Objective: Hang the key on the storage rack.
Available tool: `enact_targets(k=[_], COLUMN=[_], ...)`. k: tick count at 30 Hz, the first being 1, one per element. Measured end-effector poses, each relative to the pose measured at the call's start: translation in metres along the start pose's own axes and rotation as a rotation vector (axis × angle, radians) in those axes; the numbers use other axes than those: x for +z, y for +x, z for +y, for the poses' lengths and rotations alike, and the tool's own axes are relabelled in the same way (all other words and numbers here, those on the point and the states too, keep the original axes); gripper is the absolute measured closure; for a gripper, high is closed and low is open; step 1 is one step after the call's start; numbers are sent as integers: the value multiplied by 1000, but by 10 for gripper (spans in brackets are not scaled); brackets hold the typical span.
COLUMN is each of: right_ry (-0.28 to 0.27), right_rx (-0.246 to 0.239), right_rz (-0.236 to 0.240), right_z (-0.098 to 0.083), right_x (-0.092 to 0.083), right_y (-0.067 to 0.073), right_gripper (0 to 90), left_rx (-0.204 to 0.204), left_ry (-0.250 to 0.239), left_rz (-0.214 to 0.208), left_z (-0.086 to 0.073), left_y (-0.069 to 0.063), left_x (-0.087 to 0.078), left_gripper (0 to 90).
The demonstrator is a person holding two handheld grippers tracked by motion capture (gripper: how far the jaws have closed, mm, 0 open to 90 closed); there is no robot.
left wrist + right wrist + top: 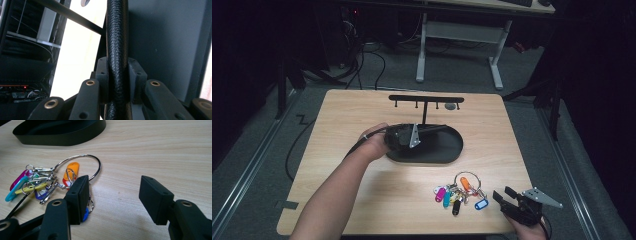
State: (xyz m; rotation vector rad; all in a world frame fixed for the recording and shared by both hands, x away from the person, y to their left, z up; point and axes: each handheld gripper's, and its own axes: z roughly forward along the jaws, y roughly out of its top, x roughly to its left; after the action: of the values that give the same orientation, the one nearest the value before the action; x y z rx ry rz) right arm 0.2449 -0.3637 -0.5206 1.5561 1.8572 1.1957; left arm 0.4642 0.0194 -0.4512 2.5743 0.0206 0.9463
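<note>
Right tongs (113, 195) agape beside key bunch (50, 182).

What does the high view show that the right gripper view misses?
High view alone: the black hook rack standing behind the tray, and the left gripper clamped on the tray's rim. Right gripper view alone: close detail of its open jaws beside the large key ring. Both: the black oval tray, the bunch of tagged keys and the wooden table.
</note>
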Motion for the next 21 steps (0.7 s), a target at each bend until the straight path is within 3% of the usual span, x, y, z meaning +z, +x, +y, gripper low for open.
enact_targets(k=[6,10,13,20,21], right_ry=[3,7,8,10,10], right_rx=[2,-1,0,1,3], right_rz=[0,3,4,5,5], right_z=[0,-1,-1,-1,-1], right_x=[1,1,2,2,2], right_y=[0,0,-1,0,1], right_gripper=[418,418,418,418,418], left_rx=[14,-5,25,-1,-21], left_ry=[1,25,46,67,84], left_rz=[-2,-20,-17,-44,-67], left_z=[-1,-3,-5,-3,-2], left_y=[-1,0,-2,-6,-8], left_x=[8,13,17,19,20], left_gripper=[743,740,736,700,685])
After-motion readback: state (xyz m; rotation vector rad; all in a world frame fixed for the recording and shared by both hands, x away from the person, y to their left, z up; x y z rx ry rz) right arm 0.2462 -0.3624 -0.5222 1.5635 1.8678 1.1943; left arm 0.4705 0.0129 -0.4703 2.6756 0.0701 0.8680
